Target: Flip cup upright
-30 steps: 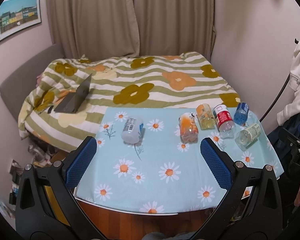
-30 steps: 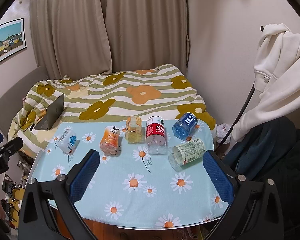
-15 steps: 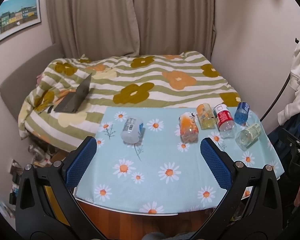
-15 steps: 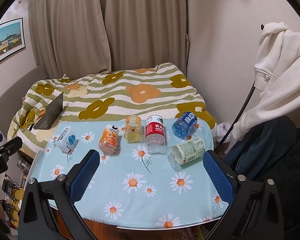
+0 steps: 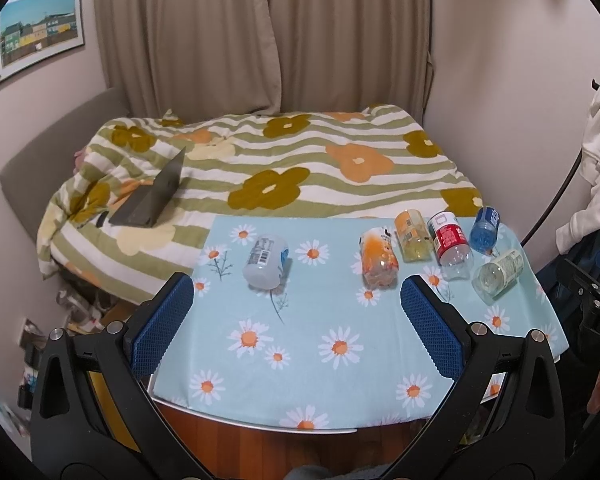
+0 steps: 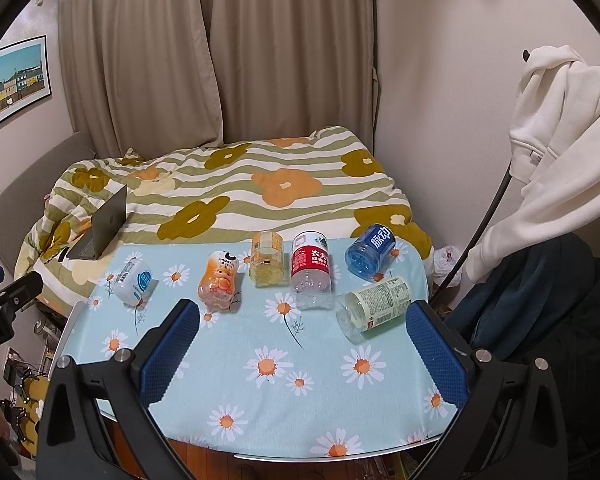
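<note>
Several cut-bottle cups lie on their sides on the daisy tablecloth (image 5: 300,336): a white one (image 5: 266,261) at left, an orange one (image 5: 378,258), a yellow one (image 5: 411,235), a red-labelled one (image 5: 450,245), a blue one (image 5: 486,229) and a pale green-labelled one (image 5: 498,276). They also show in the right wrist view: white (image 6: 134,280), orange (image 6: 219,282), yellow (image 6: 266,257), red (image 6: 311,268), blue (image 6: 370,247), pale green (image 6: 374,304). My left gripper (image 5: 298,320) is open and empty above the table's near edge. My right gripper (image 6: 304,344) is open and empty, near the front.
A bed with a flowered striped quilt (image 5: 280,168) stands behind the table, with a grey laptop (image 5: 152,198) on it. A white garment (image 6: 560,128) hangs at the right over dark clothes. Curtains cover the far wall.
Both grippers have moved only very slightly; the view barely shifts. The cups have not moved.
</note>
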The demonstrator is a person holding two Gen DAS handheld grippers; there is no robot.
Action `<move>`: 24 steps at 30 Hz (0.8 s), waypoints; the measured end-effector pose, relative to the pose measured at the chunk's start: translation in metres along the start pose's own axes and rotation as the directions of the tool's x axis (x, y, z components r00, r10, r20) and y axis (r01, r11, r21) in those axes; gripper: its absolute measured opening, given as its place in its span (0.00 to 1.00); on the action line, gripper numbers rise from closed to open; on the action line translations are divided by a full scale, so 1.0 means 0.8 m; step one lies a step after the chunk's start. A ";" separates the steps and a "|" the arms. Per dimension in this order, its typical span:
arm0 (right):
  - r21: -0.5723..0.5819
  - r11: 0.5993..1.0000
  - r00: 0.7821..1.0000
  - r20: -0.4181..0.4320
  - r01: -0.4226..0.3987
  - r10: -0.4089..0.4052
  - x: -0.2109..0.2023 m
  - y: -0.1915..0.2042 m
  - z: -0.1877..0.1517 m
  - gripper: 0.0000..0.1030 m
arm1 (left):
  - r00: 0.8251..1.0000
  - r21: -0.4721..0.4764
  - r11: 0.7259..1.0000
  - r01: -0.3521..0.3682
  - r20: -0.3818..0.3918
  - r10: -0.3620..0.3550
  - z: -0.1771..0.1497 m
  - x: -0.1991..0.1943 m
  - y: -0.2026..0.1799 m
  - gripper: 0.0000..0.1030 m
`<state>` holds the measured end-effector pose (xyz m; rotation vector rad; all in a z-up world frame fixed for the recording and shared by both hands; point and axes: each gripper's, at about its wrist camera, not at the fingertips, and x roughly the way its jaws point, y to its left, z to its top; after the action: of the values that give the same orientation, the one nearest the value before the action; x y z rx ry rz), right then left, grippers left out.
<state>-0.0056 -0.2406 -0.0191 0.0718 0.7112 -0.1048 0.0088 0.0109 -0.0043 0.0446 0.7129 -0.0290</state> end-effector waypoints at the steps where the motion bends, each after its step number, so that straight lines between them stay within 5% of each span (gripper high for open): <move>1: 0.000 1.000 1.000 0.000 0.000 0.000 -0.001 0.000 0.000 1.00 | 1.000 0.000 1.000 0.000 0.000 0.000 0.000 0.000 0.000 1.00; 24: 0.000 1.000 1.000 0.000 -0.001 0.001 0.000 0.001 -0.001 1.00 | 1.000 0.000 1.000 0.000 0.002 0.000 -0.001 0.001 0.001 1.00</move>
<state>-0.0061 -0.2401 -0.0192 0.0723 0.7113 -0.1045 0.0086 0.0117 -0.0053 0.0446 0.7107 -0.0288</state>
